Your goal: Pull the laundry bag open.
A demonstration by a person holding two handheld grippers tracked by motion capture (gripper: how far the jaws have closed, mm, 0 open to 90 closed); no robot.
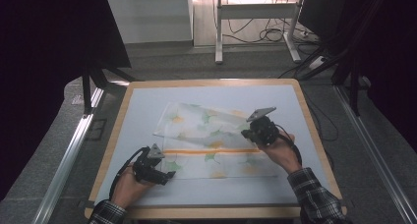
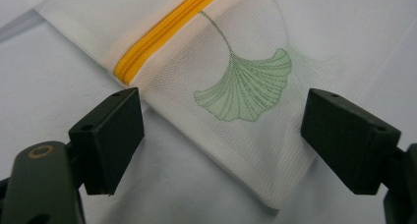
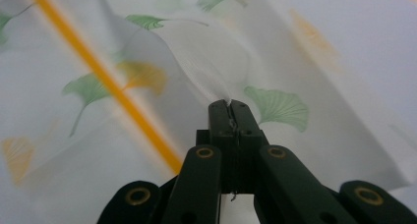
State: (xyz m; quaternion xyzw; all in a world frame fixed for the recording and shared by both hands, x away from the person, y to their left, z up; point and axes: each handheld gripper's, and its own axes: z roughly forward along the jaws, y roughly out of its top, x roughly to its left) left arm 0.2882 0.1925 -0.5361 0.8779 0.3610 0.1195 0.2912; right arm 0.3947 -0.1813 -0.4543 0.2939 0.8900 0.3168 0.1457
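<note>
From up here I see the worktop point(image 1: 147, 94), pale with a light wooden rim, standing on grey carpet point(image 1: 172, 62); beyond it a white wall panel point(image 1: 147, 17) meets a brightly lit strip of floor where a white metal frame point(image 1: 255, 13) stands among loose black cables point(image 1: 270, 35); aluminium rails point(image 1: 69, 150) flank both sides; the upper corners lie in deep shadow.

From my feed the high view is dim, black at both sides, with the table point(image 1: 147, 94) evenly lit and a bright patch of floor at top. Left gripper view is sharp on the mesh bag point(image 2: 246, 86), jaws soft. Right gripper view shows motion-smeared fabric, little shadow.
</note>
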